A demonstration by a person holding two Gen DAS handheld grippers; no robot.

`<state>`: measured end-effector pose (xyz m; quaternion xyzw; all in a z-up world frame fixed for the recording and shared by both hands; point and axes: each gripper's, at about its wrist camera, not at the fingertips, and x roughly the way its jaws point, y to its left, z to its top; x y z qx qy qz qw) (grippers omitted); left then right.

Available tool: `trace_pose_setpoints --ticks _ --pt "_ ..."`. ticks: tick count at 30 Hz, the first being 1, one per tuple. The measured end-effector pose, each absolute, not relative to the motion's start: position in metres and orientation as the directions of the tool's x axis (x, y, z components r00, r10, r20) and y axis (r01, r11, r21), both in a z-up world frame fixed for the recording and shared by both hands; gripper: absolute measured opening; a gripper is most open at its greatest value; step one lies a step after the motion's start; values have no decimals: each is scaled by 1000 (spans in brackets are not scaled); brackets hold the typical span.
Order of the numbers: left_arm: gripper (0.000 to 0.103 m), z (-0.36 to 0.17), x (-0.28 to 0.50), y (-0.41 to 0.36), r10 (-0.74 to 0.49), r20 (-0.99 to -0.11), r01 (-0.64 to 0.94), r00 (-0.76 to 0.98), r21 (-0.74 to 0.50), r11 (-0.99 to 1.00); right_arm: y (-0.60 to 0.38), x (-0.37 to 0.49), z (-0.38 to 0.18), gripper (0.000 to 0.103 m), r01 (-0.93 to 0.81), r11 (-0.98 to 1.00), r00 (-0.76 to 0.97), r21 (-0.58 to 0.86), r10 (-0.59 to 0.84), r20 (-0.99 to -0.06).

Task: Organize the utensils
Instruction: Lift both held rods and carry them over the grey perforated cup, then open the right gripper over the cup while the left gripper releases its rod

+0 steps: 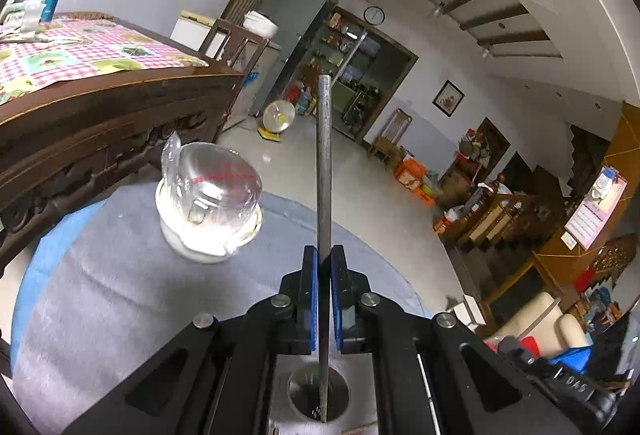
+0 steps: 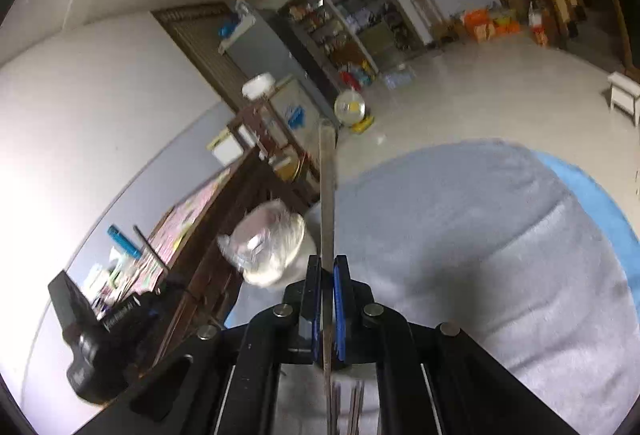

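Note:
My left gripper is shut on a thin grey metal utensil handle that sticks up past the fingertips. Its lower end hangs into a round metal holder directly below the jaws. My right gripper is shut on a similar flat metal utensil handle, held above the grey cloth-covered table. Other thin utensils show blurred below the right jaws. The left gripper's body shows at lower left of the right wrist view.
A white jar wrapped in clear plastic stands on the grey table; it also shows in the right wrist view. A carved wooden bed borders the table. A fan stands on the floor beyond.

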<state>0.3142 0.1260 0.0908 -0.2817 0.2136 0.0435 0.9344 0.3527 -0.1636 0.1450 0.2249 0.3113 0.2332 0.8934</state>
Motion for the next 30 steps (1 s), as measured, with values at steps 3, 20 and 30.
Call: trace_pose_setpoints --ticks 3,20,30 --pt "6 82 327 116 -14 -419 -208 908 -480 852 -151 365 140 7 -273 801 717 532 539 -443" --pt "6 24 351 84 10 -527 -202 850 -308 929 -101 387 75 7 -288 876 687 386 470 -554" --pt "51 20 335 83 -1 -552 -186 834 -283 941 -91 380 58 9 -290 884 640 367 464 -612"
